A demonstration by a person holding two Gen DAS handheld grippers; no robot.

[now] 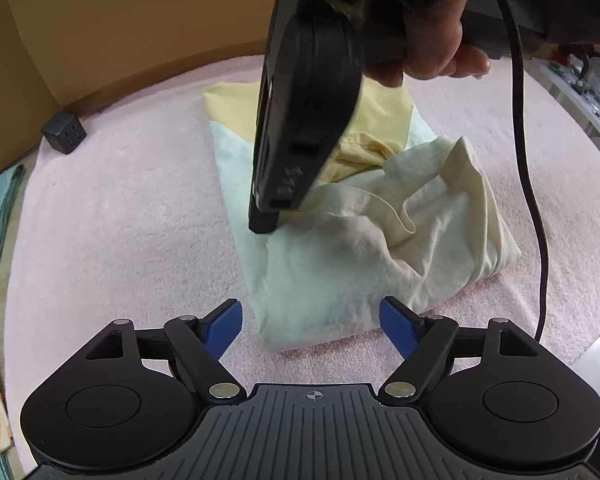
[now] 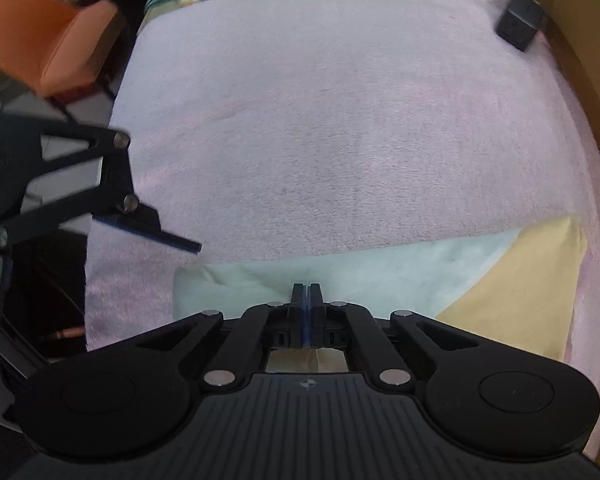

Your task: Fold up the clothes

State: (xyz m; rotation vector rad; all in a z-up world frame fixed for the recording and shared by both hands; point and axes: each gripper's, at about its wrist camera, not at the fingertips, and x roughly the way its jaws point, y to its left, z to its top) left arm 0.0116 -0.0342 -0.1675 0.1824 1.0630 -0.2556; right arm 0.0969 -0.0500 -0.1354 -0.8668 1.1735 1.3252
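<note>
Underneath, a fuzzy pink blanket (image 1: 120, 208) carries the rumpled cream-and-yellow shirt (image 1: 340, 264); left hand-held gripper (image 1: 311, 322) gapes, right hand-held gripper (image 2: 307, 294) pressed together, seemingly empty.

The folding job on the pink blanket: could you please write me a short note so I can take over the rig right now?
Left tongs: open, empty, hanging over the near edge of the pale cream-and-yellow cotton garment.
Right tongs: shut, with no cloth visibly pinched, tips down over the garment's flat left part.
Garment: partly folded in the middle of the fluffy pink blanket. The left side lies flat; the right side is bunched, with a loose ribbed edge on top.
Done: a rough fold into a compact shape.
Left: smooth the bunched side and probably finish the fold.
The small black cube sits at the blanket's far edge, clear of the work.
</note>
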